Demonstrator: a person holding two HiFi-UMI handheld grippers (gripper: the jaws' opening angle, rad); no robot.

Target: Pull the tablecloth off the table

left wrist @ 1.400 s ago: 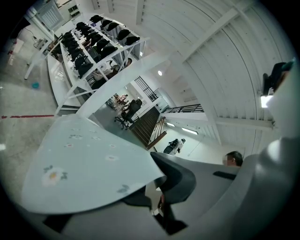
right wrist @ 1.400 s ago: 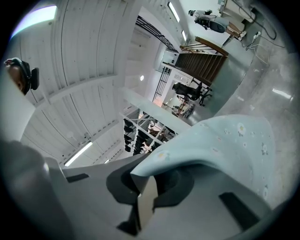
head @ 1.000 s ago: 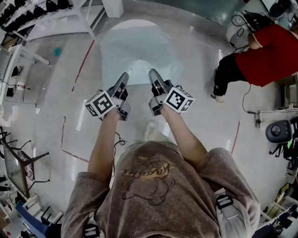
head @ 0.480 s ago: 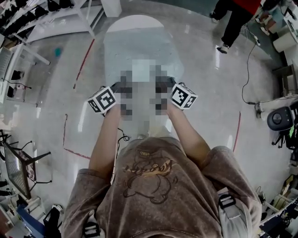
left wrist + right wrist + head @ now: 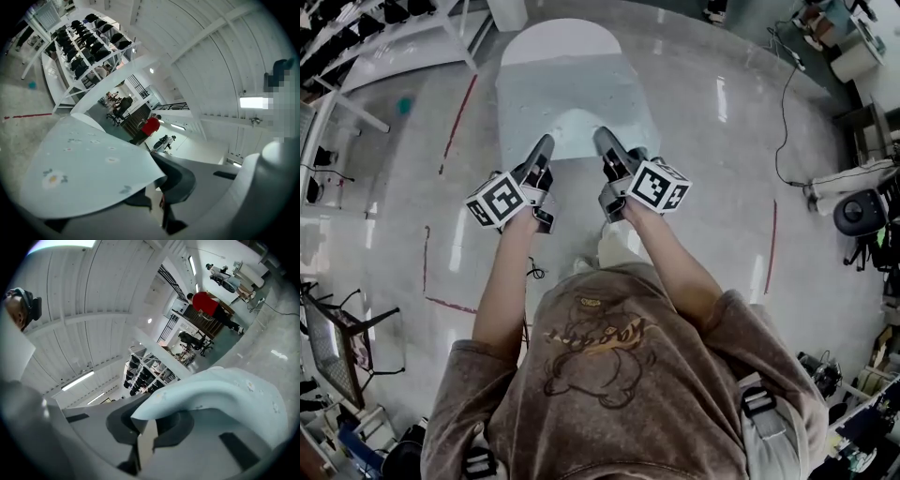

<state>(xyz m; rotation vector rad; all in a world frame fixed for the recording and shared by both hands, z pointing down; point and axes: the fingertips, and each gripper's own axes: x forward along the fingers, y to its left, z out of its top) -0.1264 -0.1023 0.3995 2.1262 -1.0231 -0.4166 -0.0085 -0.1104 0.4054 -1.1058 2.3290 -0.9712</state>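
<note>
**A:** What is gripped, and by what?

**B:** A pale blue-green tablecloth is pinched along its near edge. The fingers of the left gripper are clamped shut on that edge at one side. Those of the right gripper are clamped shut on it at the other.

**A:** Where is the cloth found?

**B:** It is spread over the white round-ended desk, whose far rounded end is left bare. Between the two grippers the near edge is lifted into a soft arch.

**A:** How is its surface described?

**B:** It is seen as matte and mostly smooth, dotted with small scattered flowers, one with a yellow centre. A rounded fold is seen in the right gripper view.
</note>
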